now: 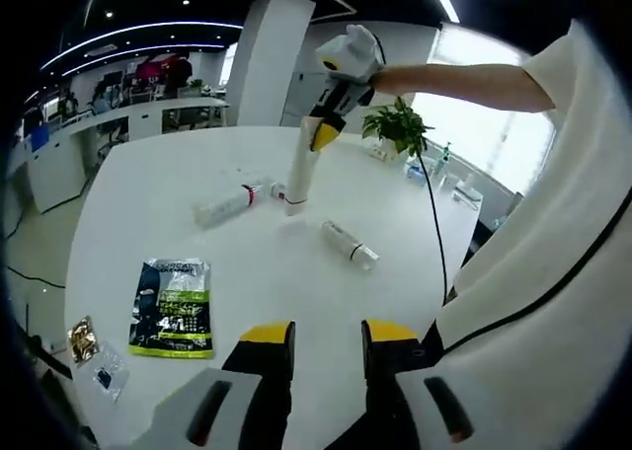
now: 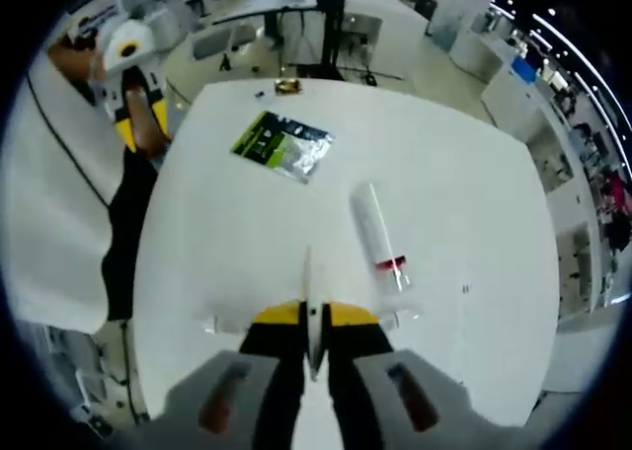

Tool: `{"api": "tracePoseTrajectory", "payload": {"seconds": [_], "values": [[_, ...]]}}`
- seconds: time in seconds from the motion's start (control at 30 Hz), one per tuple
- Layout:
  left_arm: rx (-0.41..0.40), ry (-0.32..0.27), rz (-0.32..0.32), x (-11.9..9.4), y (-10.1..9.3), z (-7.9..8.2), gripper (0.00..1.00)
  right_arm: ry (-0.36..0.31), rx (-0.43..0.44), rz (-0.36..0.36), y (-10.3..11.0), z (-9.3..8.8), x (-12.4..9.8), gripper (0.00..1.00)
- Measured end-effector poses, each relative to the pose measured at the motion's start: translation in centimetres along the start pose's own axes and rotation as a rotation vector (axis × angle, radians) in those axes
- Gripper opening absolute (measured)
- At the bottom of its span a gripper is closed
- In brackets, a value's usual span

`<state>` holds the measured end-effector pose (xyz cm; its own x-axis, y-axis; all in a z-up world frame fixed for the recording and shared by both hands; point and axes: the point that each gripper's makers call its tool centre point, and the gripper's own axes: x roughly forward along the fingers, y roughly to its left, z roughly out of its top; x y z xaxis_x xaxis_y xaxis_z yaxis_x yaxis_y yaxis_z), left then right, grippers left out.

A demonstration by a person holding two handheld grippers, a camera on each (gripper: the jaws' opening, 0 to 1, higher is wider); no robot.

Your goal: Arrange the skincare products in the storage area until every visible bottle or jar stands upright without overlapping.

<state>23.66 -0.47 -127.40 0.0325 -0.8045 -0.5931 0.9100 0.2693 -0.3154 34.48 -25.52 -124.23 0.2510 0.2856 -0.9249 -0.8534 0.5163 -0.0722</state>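
Standing on end near the middle of the white table (image 1: 148,193), a white tube (image 1: 298,179) is gripped at its top by the right gripper (image 1: 326,134), as seen in the left gripper view at 12 o'clock. In the right gripper view the same tube (image 2: 311,317) is seen end-on as a thin white edge pinched between the closed jaws of the right gripper (image 2: 314,322).

A red-banded tube (image 1: 229,205) is seen lying on its side at 10 o'clock from the standing tube in the left gripper view; in the right gripper view it (image 2: 378,235) lies at 1 o'clock from the jaws. A third tube (image 1: 349,245) lies flat at 4 o'clock from the standing one, apart from it. A small white item (image 1: 277,190) is seen just beside the standing tube's base; what it is cannot be told.

A green-and-black packet (image 1: 173,307) lies flat at 9 o'clock in the left gripper view, and the same packet (image 2: 282,144) is seen at 12 o'clock in the right gripper view. A gold wrapper (image 1: 82,339) lies near the table edge.

The left gripper (image 1: 328,343) is held with jaws parted and empty above the table; it (image 2: 138,124) appears at 10 o'clock in the right gripper view. A potted plant (image 1: 397,126) is shown on the far side of the table.
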Motion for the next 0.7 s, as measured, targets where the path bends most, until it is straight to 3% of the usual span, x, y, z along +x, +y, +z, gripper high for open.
{"api": "tracePoseTrajectory", "payload": {"seconds": [0.7], "values": [[-0.047, -0.035, 0.042, -1.3, 0.5, -0.2, 0.26, 0.011, 0.050, -0.005, -3.1, -1.4, 1.4, 0.05]]}}
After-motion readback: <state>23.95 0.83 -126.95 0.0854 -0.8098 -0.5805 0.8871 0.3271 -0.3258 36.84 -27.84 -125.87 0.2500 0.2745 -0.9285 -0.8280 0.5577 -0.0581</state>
